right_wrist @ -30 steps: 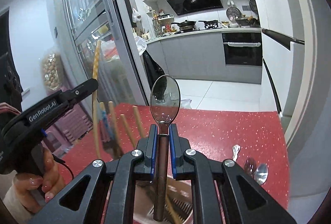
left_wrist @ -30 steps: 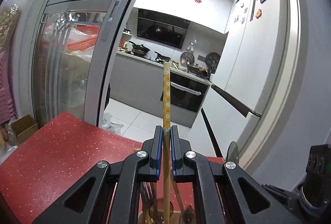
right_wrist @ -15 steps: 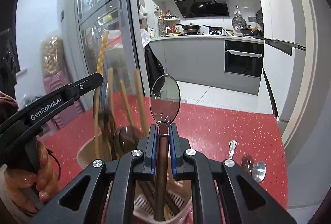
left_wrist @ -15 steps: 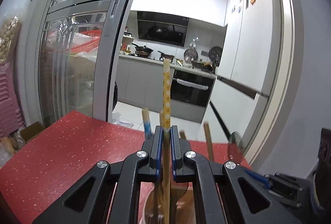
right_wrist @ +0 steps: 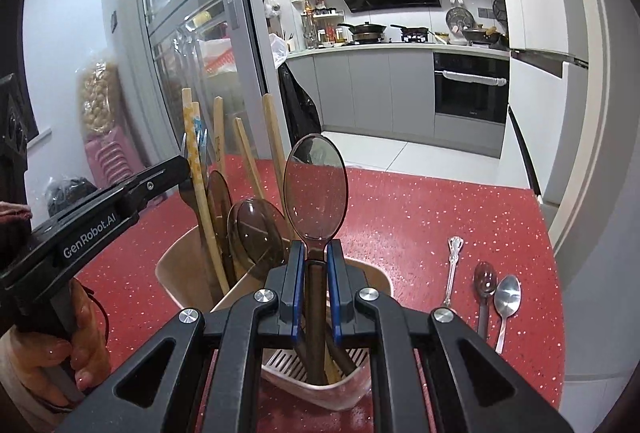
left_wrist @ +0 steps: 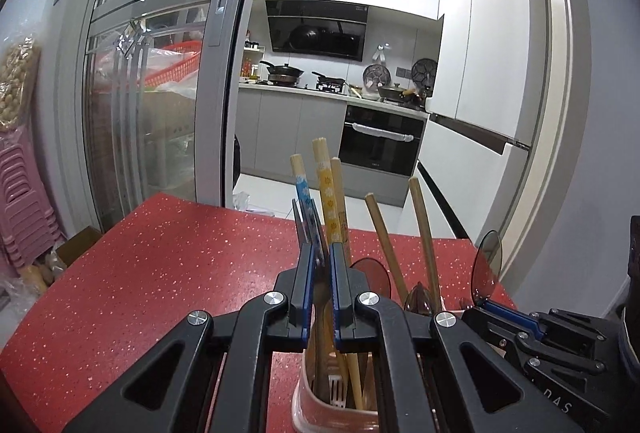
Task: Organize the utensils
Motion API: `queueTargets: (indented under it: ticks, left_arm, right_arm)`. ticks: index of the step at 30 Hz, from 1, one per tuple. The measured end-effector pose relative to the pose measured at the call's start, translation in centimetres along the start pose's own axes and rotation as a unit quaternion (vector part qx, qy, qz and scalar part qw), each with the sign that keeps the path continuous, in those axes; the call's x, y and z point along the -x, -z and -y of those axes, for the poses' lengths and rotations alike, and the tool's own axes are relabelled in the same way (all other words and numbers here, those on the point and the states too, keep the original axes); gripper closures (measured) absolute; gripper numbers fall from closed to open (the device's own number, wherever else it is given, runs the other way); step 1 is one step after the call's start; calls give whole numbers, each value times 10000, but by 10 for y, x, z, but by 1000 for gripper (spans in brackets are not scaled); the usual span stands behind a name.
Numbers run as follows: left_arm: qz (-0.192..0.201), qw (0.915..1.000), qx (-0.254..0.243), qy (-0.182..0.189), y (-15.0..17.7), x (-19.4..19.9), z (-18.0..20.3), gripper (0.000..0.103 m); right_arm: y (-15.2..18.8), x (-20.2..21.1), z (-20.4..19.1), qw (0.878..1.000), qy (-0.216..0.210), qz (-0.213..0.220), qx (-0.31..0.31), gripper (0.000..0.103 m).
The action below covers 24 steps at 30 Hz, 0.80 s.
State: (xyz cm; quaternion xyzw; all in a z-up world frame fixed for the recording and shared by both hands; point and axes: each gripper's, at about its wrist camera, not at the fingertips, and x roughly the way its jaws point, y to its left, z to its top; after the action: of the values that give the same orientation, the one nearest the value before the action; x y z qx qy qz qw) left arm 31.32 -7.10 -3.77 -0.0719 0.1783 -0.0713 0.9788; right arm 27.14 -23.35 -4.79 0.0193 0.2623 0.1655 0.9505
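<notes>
While right gripper [right_wrist: 316, 265] jaws clamp brown spoon [right_wrist: 316, 185] over holder [right_wrist: 172, 273], left gripper [left_wrist: 320, 269] jaws narrow, 3 utensils [right_wrist: 484, 285] nr.

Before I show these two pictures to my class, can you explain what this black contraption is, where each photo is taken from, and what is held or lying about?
No robot here: a person holds a two-finger claw in each hand, each with a camera looking along its fingers.

The left view shows the left claw open around a yellow patterned chopstick standing in the pink utensil holder.

The right view shows the right claw shut on a clear brown plastic spoon, its handle down in the same holder.

On the red table lie three more pieces: an ornate silver handle, a small dark spoon and a silver spoon.
</notes>
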Motion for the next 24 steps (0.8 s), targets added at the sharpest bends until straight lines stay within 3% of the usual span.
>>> queueTargets:
  ticks: [22,23,24]
  left_arm:
    - [-437,9990,-22,-46,6,1,-2,71]
    - [-437,9990,-54,-53,6,2,-2,71]
    - [-427,9990,-92,-63,6,5,-2,71]
  right_arm:
    - [-9,-11,12,9979,-98,-480,-432,89]
    - [-10,-11,12,9977,-108,-515,-436,82]
    - [-10,-10,11,9976,-111,-521,-446,68]
